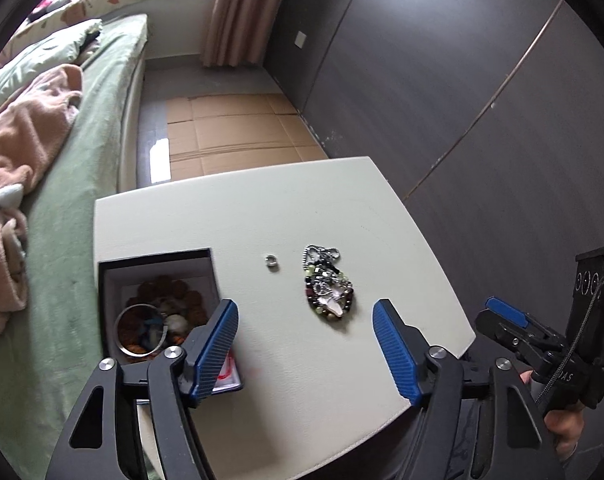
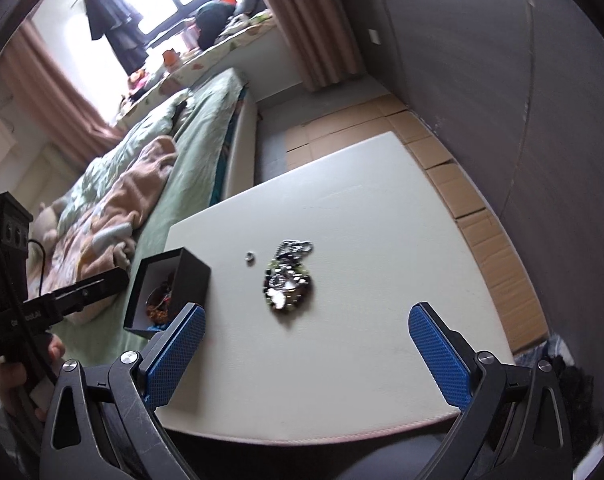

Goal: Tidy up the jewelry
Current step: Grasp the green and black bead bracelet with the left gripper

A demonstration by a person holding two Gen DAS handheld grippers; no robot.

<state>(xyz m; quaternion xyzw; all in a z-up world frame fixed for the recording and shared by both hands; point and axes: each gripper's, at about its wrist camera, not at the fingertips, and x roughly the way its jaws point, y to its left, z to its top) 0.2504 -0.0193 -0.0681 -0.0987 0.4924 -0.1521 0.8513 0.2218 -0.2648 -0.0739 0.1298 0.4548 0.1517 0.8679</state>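
A bedroom: a bed under a green sheet and a peach blanket runs along one side, a dark panelled wall along the other, flattened cardboard on the floor between them. In front stands a low white bench [image 1: 230, 216], carrying everything the task concerns.

The tangled heap of beaded jewelry and ball chain [image 1: 329, 283] lies near the middle of the bench, its long axis running from the near edge toward the far edge, chain loops at the far end. A small silver ring [image 1: 270, 262] sits just beside it, apart, toward the bed side. At the bench's bed-side edge stands the open black jewelry box [image 1: 158, 300], already holding a metal bangle and brown beads.

The left gripper [image 1: 305, 344] hovers above the near part of the bench with its blue fingers [image 1: 218, 344] partly spread and nothing between them; the heap lies straight ahead, slightly toward the right finger, and the box is just beside the left finger. The right gripper [image 2: 305, 354] stands spread wide and empty, the heap ahead and toward its left finger. Both sit about equally near the heap; the left is nearer the box.

Readable writing is scant: "AS" on the right gripper's body, and illegible print on the left's.
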